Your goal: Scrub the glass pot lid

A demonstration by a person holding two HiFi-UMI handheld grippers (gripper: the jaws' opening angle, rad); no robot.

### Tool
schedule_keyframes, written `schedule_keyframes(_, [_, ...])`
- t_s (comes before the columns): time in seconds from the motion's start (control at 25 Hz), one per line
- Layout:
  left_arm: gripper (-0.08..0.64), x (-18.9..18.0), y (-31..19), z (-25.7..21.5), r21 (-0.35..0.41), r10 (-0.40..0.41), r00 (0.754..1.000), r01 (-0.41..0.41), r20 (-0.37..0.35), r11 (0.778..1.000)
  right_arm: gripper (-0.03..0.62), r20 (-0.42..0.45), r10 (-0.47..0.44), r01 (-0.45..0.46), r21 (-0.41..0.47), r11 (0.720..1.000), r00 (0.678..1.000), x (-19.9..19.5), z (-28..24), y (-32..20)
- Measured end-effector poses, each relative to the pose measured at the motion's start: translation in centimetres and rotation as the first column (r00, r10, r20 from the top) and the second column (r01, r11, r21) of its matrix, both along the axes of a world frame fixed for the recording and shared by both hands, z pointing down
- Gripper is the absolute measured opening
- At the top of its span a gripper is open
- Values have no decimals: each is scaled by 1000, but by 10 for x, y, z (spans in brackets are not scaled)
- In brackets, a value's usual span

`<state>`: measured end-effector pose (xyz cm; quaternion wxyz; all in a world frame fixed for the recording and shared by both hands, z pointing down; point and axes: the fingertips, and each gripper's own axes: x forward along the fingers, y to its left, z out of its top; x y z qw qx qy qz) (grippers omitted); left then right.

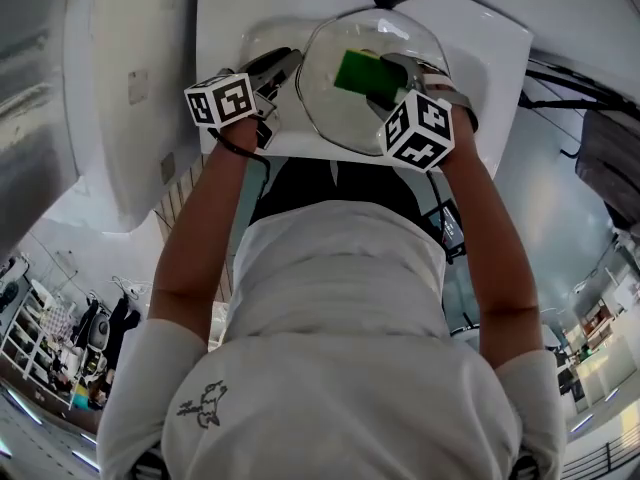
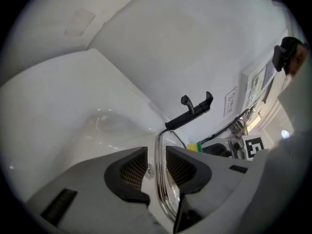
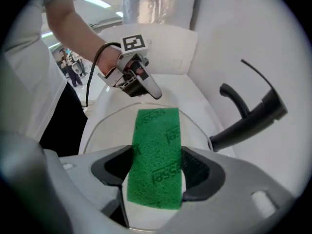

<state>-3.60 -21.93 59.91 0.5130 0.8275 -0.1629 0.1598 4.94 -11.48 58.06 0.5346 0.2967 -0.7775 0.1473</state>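
1. Mid-scrub, by the look of it: glass pot lid (image 1: 325, 103) up over basin of white sink (image 1: 230, 18), sponge (image 3: 157, 140) lying across the glass.
2. R gripper (image 3: 156, 167): clamped on sponge's two sides, green face toward cam, far end out over lid. Can't tell how hard it presses on the glass.
3. L gripper (image 2: 157, 165): jaws fairly wide, straddling lid's metal rim; clear gap at one pad, near or touching at the other. No firm pinch seen.
4. Can't tell whether lid's lower edge sits on basin.
5. Next, prob.: re-close L on rim before leaning in w/ sponge, else risk of slip or swing; then stroke across glass, out toward rim.
6. Edges: black faucet lever (image 3: 248, 113) just past lid's far side, wall behind it. Keep strokes short that way.
7. Room: more space toward person's side of sink & upward; L gripper near lid's left rim, so stop sponge short of it.
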Motion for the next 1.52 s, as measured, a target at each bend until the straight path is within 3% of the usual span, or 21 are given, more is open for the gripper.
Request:
schedule_keyframes(0.12, [117,-7,-6,-20,48,10,1000,-10,1,999,308,60,107,-108,15,994,992,-3,-18,1])
schedule_keyframes(0.28, [117,-8,-4,-54,73,14,1000,-12,-28,997,308,94,163,-167,29,986,982,-5,-40,11])
schedule_keyframes(0.44, [117,-12,-1,-98,144,47,998,-40,-40,989,308,117,217,-225,53,973,969,-8,-66,19])
schedule_keyframes(0.68, [117,-6,5,-154,228,83,993,-60,-90,972,308,226,331,-362,115,925,916,7,-114,20])
schedule_keyframes(0.84, [117,-2,16,-188,265,106,986,-69,-129,962,308,278,359,-412,162,897,891,17,-151,24])
schedule_keyframes(0.96, [117,-6,18,-221,344,141,981,-87,-134,935,308,318,366,-443,215,870,874,16,-190,21])
schedule_keyframes(1.16, [117,-30,29,-280,506,177,978,-98,-111,857,308,378,363,-488,319,813,852,3,-246,21])
schedule_keyframes(1.4, [117,-39,50,-324,604,200,974,-96,-107,791,308,487,380,-577,358,734,786,-1,-287,35])
schedule_keyframes(1.52, [117,-47,55,-335,638,190,977,-85,-98,766,308,523,375,-600,370,709,765,-4,-301,38])
